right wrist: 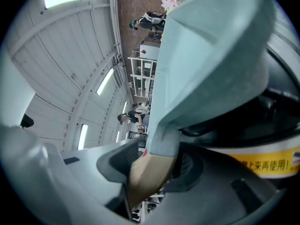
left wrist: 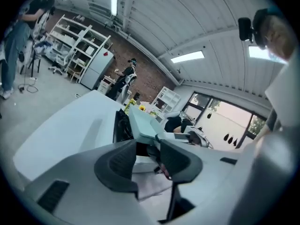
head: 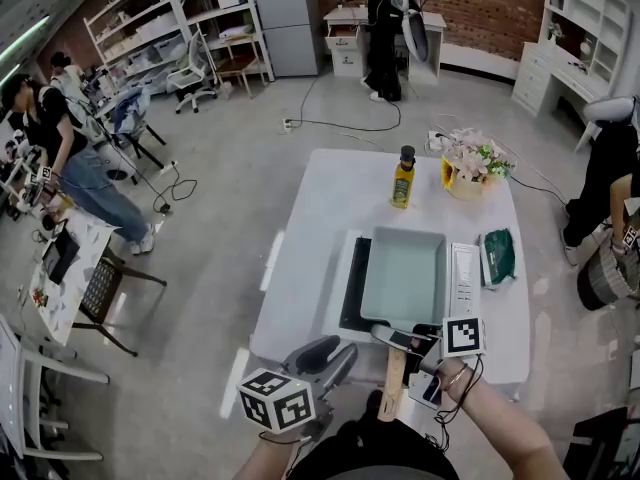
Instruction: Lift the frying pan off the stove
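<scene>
Head view: squared, pale-teal frying pan sits on flat black stove, mid white table. Right gripper is clamped on its smooth wooden handle at near edge. Left gripper, near-left, jaws apart, empty.

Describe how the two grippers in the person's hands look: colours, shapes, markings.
Both are grey. The left gripper and right gripper each carry a white cube printed with black square markers. The jaws are broad and rounded, with dark ribbed pads. A dark cord loops by the right wrist.
</scene>
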Motion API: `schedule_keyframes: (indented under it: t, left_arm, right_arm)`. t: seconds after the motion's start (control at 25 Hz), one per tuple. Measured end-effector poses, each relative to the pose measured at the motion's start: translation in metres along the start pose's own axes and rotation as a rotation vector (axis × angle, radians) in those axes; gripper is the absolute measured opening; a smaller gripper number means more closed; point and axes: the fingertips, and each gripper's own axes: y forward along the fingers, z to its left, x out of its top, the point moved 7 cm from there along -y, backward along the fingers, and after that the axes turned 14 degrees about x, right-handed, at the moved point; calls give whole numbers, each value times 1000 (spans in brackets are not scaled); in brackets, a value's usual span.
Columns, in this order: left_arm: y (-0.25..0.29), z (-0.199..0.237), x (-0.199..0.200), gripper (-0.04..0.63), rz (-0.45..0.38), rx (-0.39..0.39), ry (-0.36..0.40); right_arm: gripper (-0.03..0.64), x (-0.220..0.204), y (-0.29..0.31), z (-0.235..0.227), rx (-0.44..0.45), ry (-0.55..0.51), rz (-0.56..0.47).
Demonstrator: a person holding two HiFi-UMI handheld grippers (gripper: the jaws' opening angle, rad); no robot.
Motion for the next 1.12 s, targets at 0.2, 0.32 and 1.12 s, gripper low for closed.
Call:
schedule_keyframes:
  t: [0.2,0.32,1.12]
  left_arm:
    - [14,-16,-10,165,97,-165,-150]
    - [20,-24,-17,187,152,-231,-206]
    - [57,-63,-35,201,390,-444,-362]
  right_arm:
    - [167,-1,0,0,-7,9,-6]
    - [167,-1,0,0,-11,11,-8]
    - [169,-2,2,3,-11,7,-17]
